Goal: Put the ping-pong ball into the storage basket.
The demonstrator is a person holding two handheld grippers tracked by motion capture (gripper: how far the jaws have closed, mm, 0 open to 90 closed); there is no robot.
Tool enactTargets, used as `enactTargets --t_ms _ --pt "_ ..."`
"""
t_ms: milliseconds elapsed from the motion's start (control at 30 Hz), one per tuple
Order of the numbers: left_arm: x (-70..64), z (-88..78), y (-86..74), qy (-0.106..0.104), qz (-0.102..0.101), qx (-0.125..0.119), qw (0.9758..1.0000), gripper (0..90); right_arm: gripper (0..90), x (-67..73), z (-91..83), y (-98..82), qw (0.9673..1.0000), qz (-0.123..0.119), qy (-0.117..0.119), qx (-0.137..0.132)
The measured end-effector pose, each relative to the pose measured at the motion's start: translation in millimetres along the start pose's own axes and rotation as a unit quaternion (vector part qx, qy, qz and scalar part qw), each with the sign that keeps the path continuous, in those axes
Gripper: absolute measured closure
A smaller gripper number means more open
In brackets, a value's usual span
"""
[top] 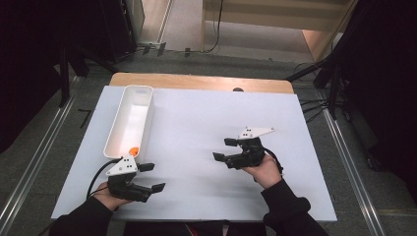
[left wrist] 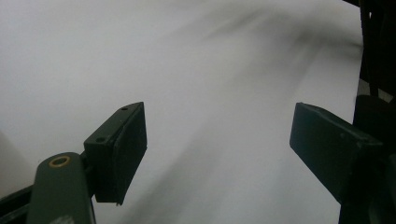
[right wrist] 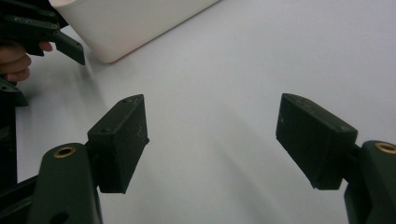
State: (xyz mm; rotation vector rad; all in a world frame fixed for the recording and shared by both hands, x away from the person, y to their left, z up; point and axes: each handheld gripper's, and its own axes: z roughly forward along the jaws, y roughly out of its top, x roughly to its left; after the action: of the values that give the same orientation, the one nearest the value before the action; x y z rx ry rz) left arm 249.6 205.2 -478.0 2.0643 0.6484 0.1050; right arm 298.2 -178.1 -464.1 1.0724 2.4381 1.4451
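Note:
A long white bin [top: 129, 119] lies at the left of the white table [top: 196, 128], with a small orange object [top: 133, 150] inside its near end. My left gripper [top: 152, 177] hovers just in front of the bin's near end, open and empty; its jaws [left wrist: 217, 149] frame bare table. My right gripper [top: 224, 149] is at the table's right middle, pointing left, open with nothing between its jaws [right wrist: 212, 144]. In the right gripper view the bin's corner [right wrist: 126, 28] and the left gripper [right wrist: 42, 32] appear at the upper left.
A wooden strip [top: 201, 81] runs along the table's far edge. Grey floor with metal rails surrounds the table, and dark stands rise at the back left and right. Cables lie on the floor at the right.

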Motion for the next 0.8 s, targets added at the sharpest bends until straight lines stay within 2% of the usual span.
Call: enactTargets --t_ms 400,800 --pt "0.0 -0.1 0.0 0.001 -0.002 0.001 1.0 19.4 23.8 -5.3 -11.2 -12.3 0.9998 0.011 -0.013 -0.004" --pt "0.4 0.0 0.0 0.001 -0.002 0.002 1.0 19.4 23.8 -5.0 -19.2 -22.4 0.9996 0.01 -0.028 -0.003"
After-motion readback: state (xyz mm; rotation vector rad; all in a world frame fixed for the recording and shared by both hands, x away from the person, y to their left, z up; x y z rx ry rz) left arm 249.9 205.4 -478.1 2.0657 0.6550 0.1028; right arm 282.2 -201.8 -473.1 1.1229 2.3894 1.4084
